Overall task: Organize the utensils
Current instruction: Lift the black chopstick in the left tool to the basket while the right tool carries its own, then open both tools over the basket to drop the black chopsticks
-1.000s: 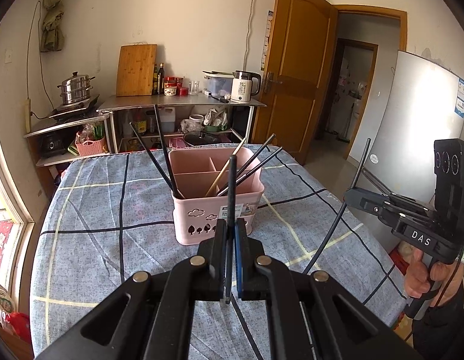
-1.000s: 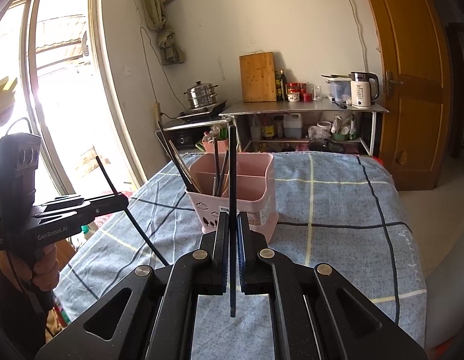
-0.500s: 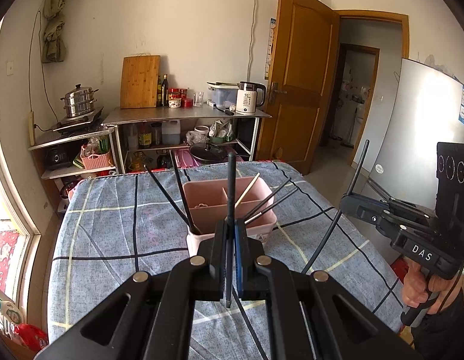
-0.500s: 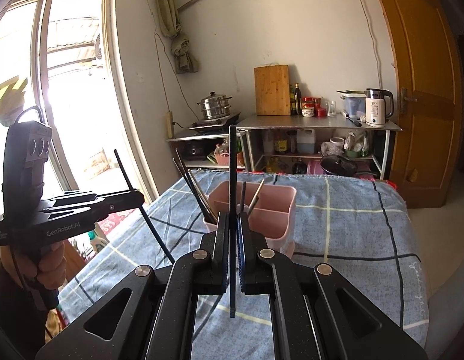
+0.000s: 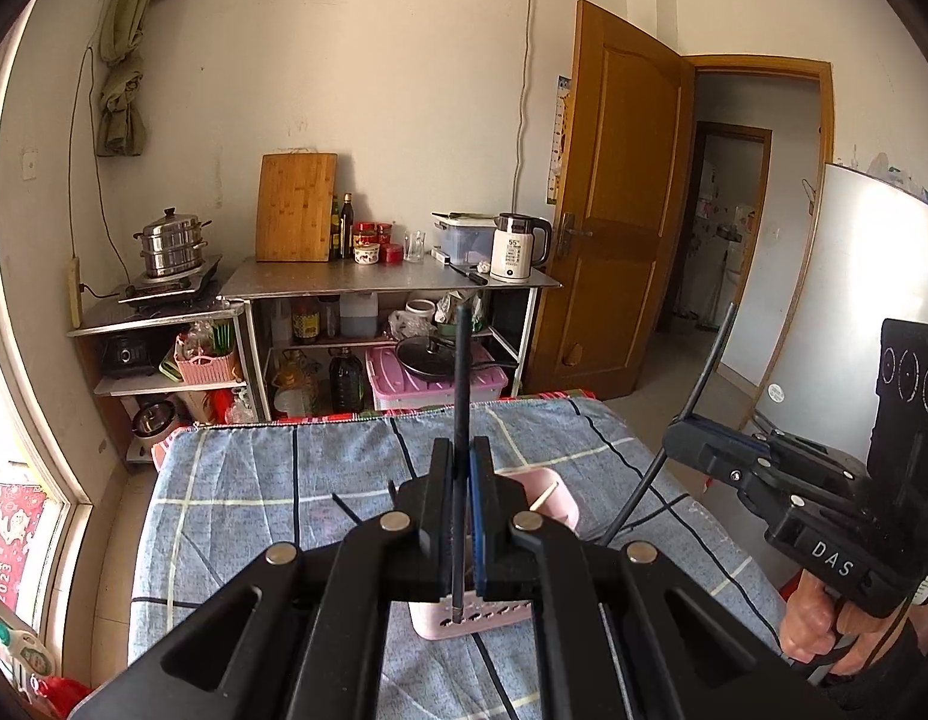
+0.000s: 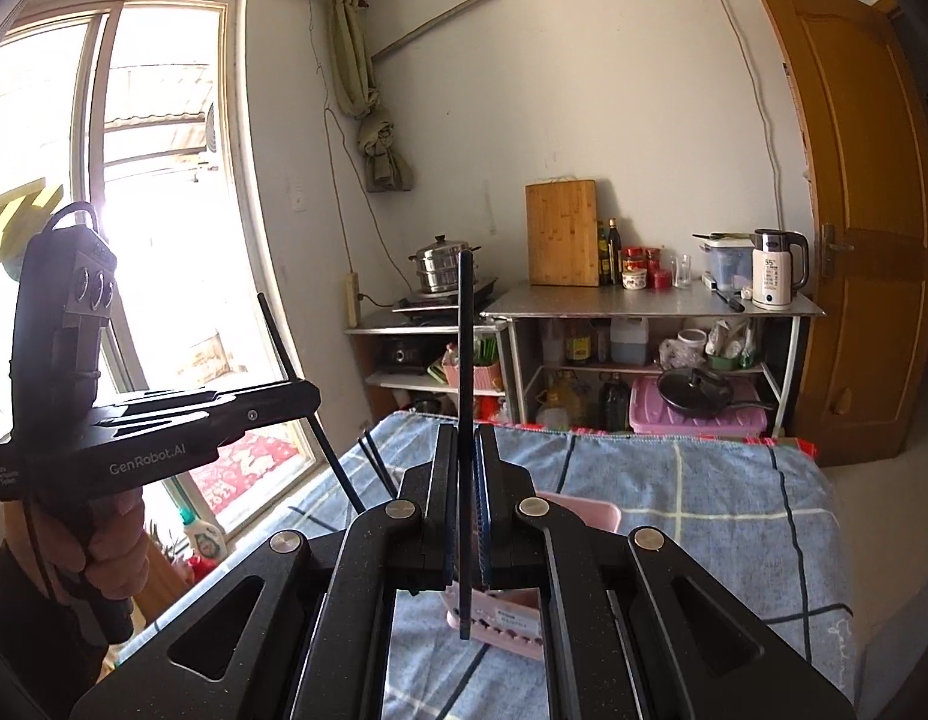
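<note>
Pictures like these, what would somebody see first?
Probably the two black chopsticks standing straight up, each pinched in the shut fingers of a gripper, left and right. Just beyond and below them, a pink utensil holder sits on the blue checked tablecloth.

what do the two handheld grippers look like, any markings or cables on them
Both are matte black plastic. The left gripper reads "GenRobot.AI" in pale letters on its side, with an upright black block showing three round lenses and a looped black cable on top. The right gripper reads "DAS", with a similar block of ringed circles and a thin black cable below its handle. Each has silver rivets and blue pads. A black sleeve shows at each wrist.
</note>
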`<state>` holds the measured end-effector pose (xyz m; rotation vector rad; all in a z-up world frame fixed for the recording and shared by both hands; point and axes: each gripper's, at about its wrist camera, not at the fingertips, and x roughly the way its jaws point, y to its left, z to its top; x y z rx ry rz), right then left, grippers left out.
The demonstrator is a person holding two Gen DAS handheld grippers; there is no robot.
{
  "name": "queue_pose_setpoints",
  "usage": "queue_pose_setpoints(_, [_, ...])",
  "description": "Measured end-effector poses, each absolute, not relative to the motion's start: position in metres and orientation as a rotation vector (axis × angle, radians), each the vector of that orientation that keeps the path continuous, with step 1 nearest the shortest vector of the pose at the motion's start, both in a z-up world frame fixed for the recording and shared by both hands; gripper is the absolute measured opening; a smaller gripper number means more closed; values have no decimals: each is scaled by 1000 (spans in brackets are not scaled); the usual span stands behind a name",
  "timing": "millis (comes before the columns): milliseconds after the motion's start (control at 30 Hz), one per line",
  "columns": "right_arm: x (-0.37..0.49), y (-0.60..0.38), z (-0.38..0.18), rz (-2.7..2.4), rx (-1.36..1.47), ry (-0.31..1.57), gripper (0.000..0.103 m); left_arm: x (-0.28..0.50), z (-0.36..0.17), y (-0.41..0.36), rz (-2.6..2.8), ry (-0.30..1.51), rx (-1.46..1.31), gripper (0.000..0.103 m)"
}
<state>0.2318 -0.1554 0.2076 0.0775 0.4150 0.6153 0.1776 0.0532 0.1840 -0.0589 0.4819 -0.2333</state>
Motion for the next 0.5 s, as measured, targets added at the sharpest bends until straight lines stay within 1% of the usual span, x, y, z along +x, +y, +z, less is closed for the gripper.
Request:
queue_pose_setpoints(200, [252,-148,212,601,85,393,5,199,186,55,-234,464,-64,5])
queue_pose_setpoints(500, [272,-135,185,582,62,441,5,224,150,56,-247,512,-87,5])
